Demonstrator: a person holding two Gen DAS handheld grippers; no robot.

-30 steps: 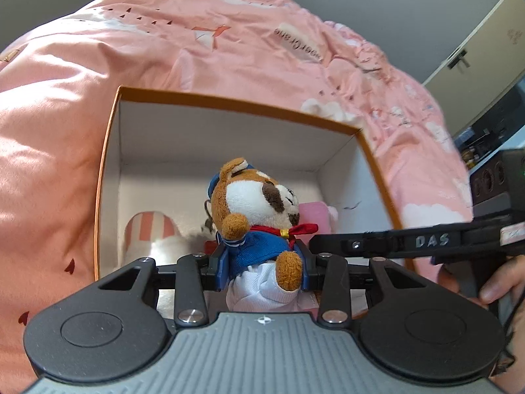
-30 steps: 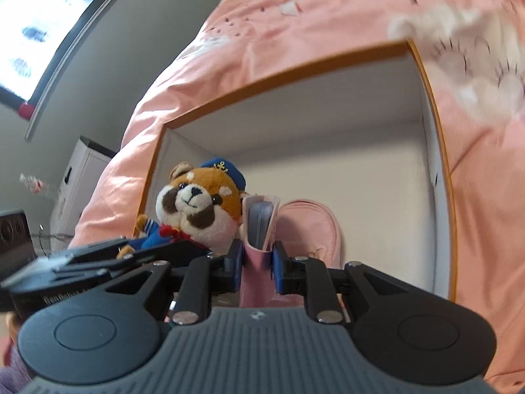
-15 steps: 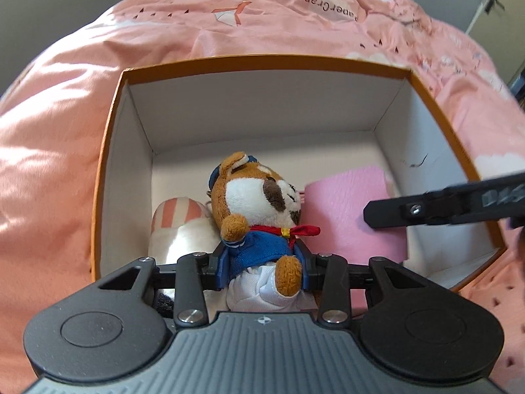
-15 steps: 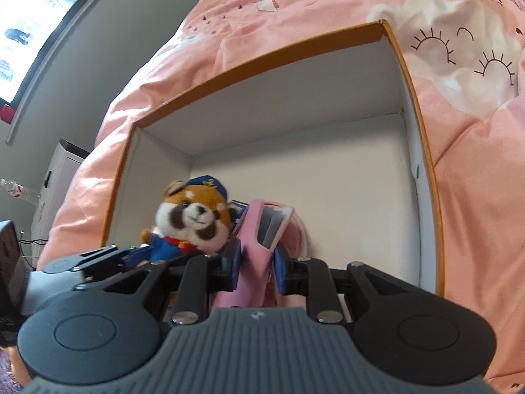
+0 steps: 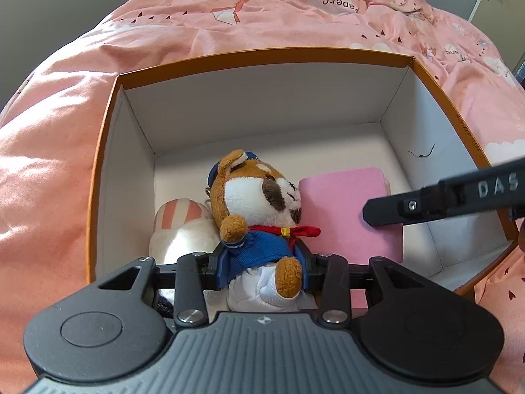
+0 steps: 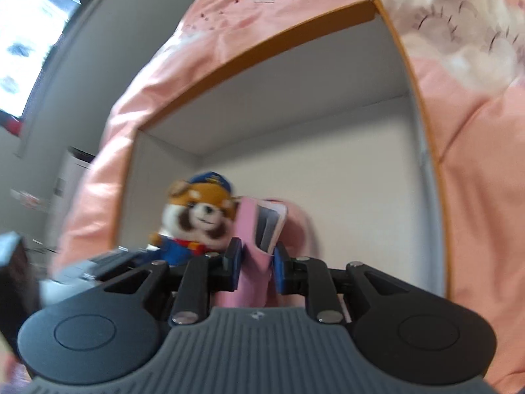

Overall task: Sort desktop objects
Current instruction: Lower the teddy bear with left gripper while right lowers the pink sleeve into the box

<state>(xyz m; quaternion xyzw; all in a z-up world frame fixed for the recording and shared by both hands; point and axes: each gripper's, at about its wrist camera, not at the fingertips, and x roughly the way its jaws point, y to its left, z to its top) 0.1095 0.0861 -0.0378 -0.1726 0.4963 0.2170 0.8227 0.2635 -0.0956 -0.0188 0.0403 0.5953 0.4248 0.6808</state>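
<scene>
A plush animal [image 5: 259, 197] with a blue cap, blue jacket and red scarf sits low inside the white box with the orange rim [image 5: 262, 54]. My left gripper [image 5: 262, 262] is shut on its body. A pink case [image 5: 341, 203] lies beside it on the right, under one finger [image 5: 426, 203] of my right gripper. In the blurred right wrist view the pink case [image 6: 252, 229] stands between the blue pads of my right gripper [image 6: 256, 262]. Those jaws are opening, and the pads still touch the case. The plush animal [image 6: 197, 210] is just left of it.
A pink-and-white striped plush [image 5: 180, 216] lies in the box's near left corner. The box rests on pink patterned bedding [image 5: 197, 16]. The far half of the box floor [image 5: 328, 144] is bare. A screen [image 6: 19, 49] hangs on the wall at left.
The left gripper tipped downward and sank with the plush animal into the box. The pink case came down beside it. The right jaws now stand slightly wider and that view is blurred.
</scene>
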